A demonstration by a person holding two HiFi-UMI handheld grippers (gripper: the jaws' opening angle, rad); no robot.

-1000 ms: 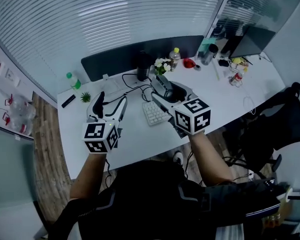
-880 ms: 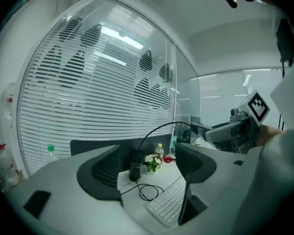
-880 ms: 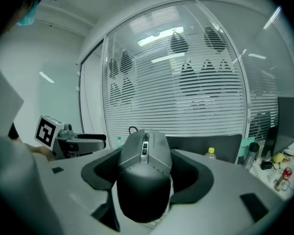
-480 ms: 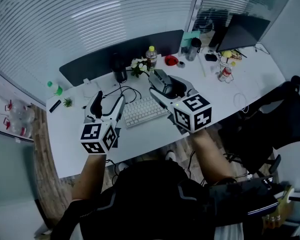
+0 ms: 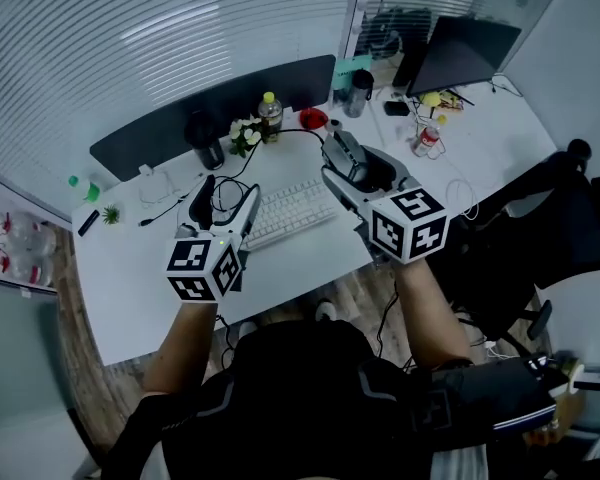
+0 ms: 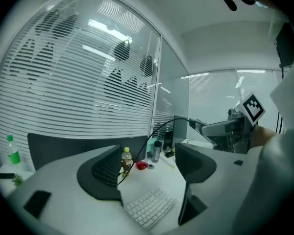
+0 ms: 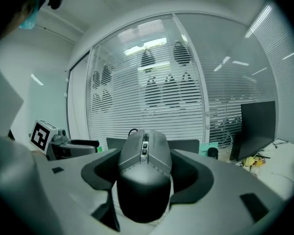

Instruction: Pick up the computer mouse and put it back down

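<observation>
Computer mouse (image 5: 347,156) is off the desk (image 5: 140,268), clamped side to side in the right gripper (image 5: 346,160) just right of centre in the head view. In the right gripper view it fills the gap between the two dark pads, wheel up and nose pointing away. At lower left, the left gripper (image 5: 227,193) hangs over the desk with its jaws apart and nothing between them. Beyond its tips lies the white keyboard (image 5: 290,208), and further back a yellow-capped bottle (image 5: 269,116) stands beside a small bunch of flowers (image 5: 245,133). A black cable (image 6: 152,136) arcs across the left gripper view towards the right gripper, and I take it for the mouse's own lead. The pick-up looks done, so what's left is the put-down. I'd bring the mouse down level over bare desk to the right of the keyboard, let its base settle flat before easing the jaws apart, and watch that the lead doesn't snag the bottle or flowers.
</observation>
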